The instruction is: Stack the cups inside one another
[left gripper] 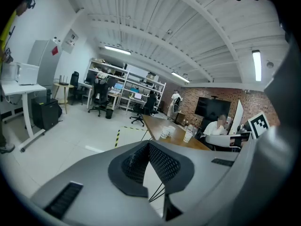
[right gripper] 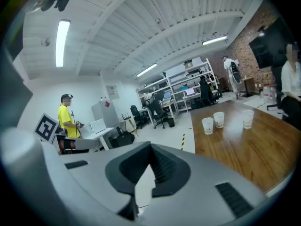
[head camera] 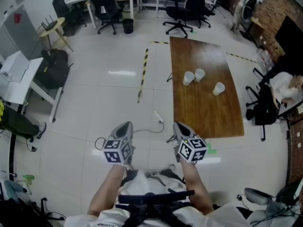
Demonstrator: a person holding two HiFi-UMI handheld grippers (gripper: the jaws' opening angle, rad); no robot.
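Head view places you on the pale tiled floor, with the wooden table [head camera: 203, 112] ahead and to your right, and both tools held out in front of your body, side by side and well apart from the table edge. The left gripper [head camera: 125, 126] has its jaws pressed together with nothing between them; the left gripper view shows the ribbed pads meeting at the tip. The right gripper [head camera: 180, 126] is in the same condition: jaws closed tip to tip, no object pinched, as the right gripper view shows. All three task items stand on the tabletop, none nested. The first cup [head camera: 188, 78] and the second cup [head camera: 199, 74] stand just beside each other toward the far half of the table. The third cup [head camera: 218, 88] stands apart from that pair, to its right and slightly nearer to you. In both gripper views the cups are white, upright and open end up. A strip of yellow-and-black floor tape [head camera: 143, 72] runs along the tiles left of the table, and a white cable [head camera: 158, 118] lies on the floor near the table's near-left corner. A seated person [head camera: 286, 86] is at the right side of the table, and a standing person in a yellow shirt [right gripper: 68, 119] appears at the left of the right gripper view.
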